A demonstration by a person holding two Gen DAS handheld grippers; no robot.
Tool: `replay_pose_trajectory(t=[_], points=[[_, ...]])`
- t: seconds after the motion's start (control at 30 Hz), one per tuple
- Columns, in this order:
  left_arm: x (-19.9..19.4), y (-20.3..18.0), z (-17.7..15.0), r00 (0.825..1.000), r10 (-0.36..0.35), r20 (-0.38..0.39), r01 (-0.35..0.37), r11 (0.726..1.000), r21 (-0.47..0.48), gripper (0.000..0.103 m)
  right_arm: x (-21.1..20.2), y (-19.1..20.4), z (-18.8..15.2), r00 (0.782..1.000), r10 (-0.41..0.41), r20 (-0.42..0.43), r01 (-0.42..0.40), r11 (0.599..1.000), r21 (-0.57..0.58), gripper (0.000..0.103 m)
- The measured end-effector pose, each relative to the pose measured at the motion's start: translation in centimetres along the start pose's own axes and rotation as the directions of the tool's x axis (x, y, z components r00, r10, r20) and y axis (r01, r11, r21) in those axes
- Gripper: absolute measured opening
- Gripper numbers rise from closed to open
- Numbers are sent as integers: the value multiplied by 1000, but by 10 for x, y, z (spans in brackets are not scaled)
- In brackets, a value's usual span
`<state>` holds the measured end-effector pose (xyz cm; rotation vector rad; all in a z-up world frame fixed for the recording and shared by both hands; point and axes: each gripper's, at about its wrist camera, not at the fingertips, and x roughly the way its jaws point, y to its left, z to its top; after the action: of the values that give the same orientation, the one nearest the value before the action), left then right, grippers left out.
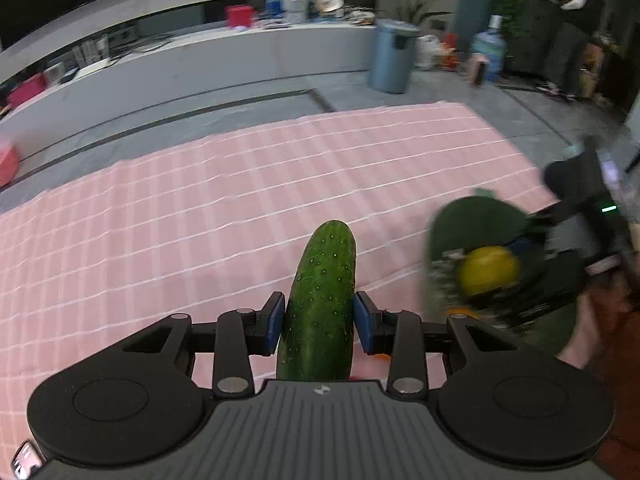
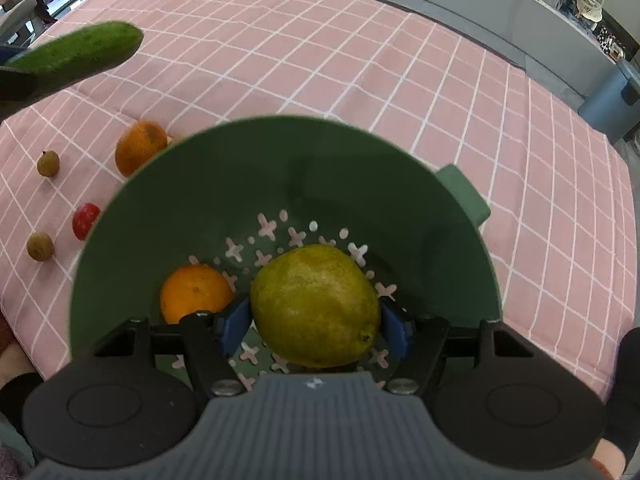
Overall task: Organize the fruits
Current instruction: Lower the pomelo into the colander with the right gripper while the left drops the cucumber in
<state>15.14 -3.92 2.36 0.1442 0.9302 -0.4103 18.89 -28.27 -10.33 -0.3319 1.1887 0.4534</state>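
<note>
Pink cloth [image 2: 360, 60] — pear [image 2: 316, 304] between fingers [image 2: 236, 320]

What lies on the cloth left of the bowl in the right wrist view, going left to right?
Lower brown fruit → upper brown fruit → red fruit → orange, partly behind the bowl rim.

Dark green bumpy cucumber [image 1: 320, 296]; green colander [image 2: 280, 184], pink cross holes; pink white-grid cloth [image 2: 360, 60]; orange [image 2: 141, 147] at 10 o'clock.
</note>
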Motion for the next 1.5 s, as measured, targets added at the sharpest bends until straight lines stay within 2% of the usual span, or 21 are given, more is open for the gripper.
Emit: replay_pose_trajectory(t=[0.2, 0.23, 0.27, 0.3, 0.43, 0.57, 0.7, 0.83, 1.0, 1.43, 1.5], points=[[10, -45, 17, 999, -43, 7, 42, 993, 107, 42, -4, -3, -6, 1000, 17, 25, -17, 1000, -4, 67], [13, -53, 19, 999, -47, 3, 46, 990, 130, 42, -8, -3, -7, 999, 21, 38, -21, 1000, -9, 72], [17, -60, 20, 999, -51, -2, 50, 988, 147, 42, -12, -3, -8, 998, 23, 51, -23, 1000, -13, 81], [20, -66, 20, 998, -55, -10, 56, 985, 165, 42, -17, -3, -9, 998, 15, 66, -14, 1000, -18, 84], [34, -91, 23, 996, -68, -65, 79, 979, 190, 42, -30, -7, -15, 996, 11, 84, -9, 1000, -25, 84], [51, -109, 25, 990, -56, -128, 71, 991, 118, 42, -44, -12, -27, 995, 15, 102, -12, 999, -36, 84], [68, -119, 20, 984, -58, -170, 57, 998, -6, 42, -49, -12, -37, 993, 18, 113, -12, 999, -47, 84], [81, -128, 15, 982, -12, -191, -4, 997, -82, 41, -52, -12, -44, 992, 23, 126, -17, 998, -52, 84], [87, -131, 16, 979, 41, -198, -63, 992, -106, 41, -48, -10, -46, 991, 26, 130, -18, 998, -65, 84], [100, -111, 27, 969, -3, -247, -45, 981, -189, 42, -46, 3, -40, 994, 3, 108, 8, 995, -104, 84], [100, -111, 27, 971, 5, -239, -48, 983, -176, 42, -47, 4, -39, 994, 0, 105, 11, 995, -103, 85]])
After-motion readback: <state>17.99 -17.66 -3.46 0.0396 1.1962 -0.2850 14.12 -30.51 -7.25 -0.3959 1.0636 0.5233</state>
